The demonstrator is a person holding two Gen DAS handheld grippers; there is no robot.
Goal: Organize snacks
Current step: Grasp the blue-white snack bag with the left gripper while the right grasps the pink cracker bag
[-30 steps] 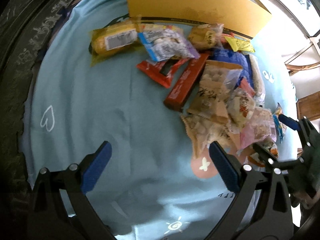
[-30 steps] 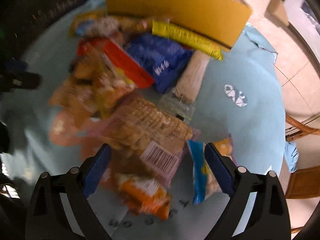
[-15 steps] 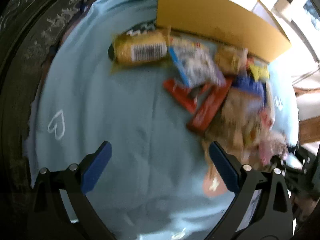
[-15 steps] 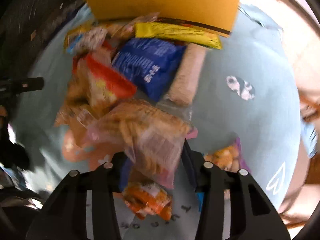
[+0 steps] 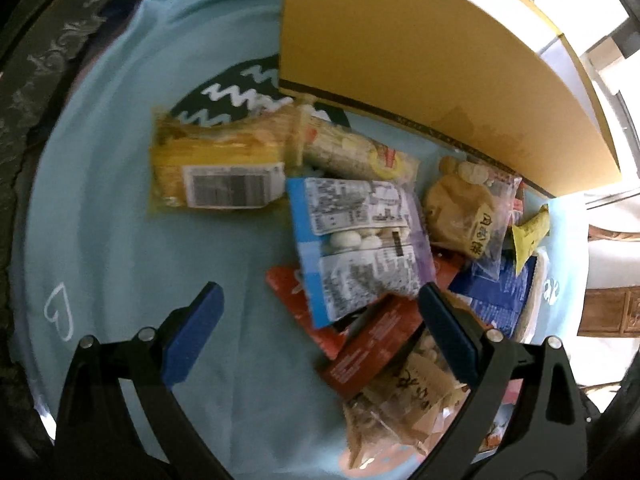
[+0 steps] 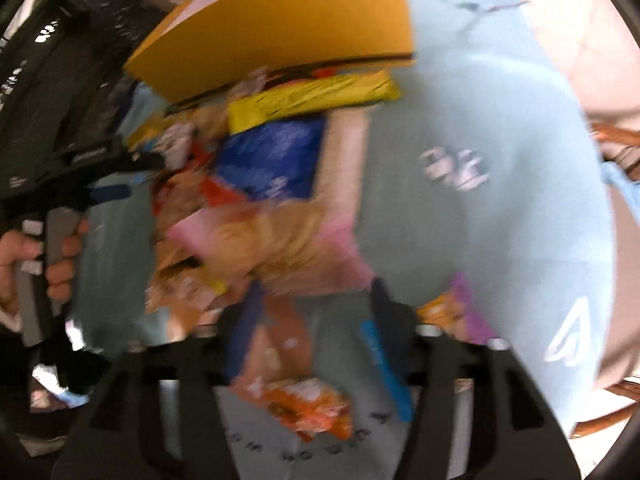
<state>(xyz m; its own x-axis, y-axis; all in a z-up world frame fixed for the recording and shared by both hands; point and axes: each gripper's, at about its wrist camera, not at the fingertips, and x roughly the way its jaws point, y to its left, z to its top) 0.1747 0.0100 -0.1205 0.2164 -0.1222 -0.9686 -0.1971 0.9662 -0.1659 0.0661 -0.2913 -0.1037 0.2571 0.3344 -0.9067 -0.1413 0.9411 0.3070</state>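
place: home room | signs: printed light-blue tablecloth [image 5: 120, 240] – tiled floor [image 6: 580, 40] – carved wooden furniture [image 5: 608, 312]

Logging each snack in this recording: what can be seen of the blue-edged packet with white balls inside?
The blue-edged packet is a flat, glossy plastic pouch lying label-side up on the light blue cloth. A clear window shows round white pieces between printed panels. It overlaps a red wrapper and lies against the yellow packet. Nothing grips it.
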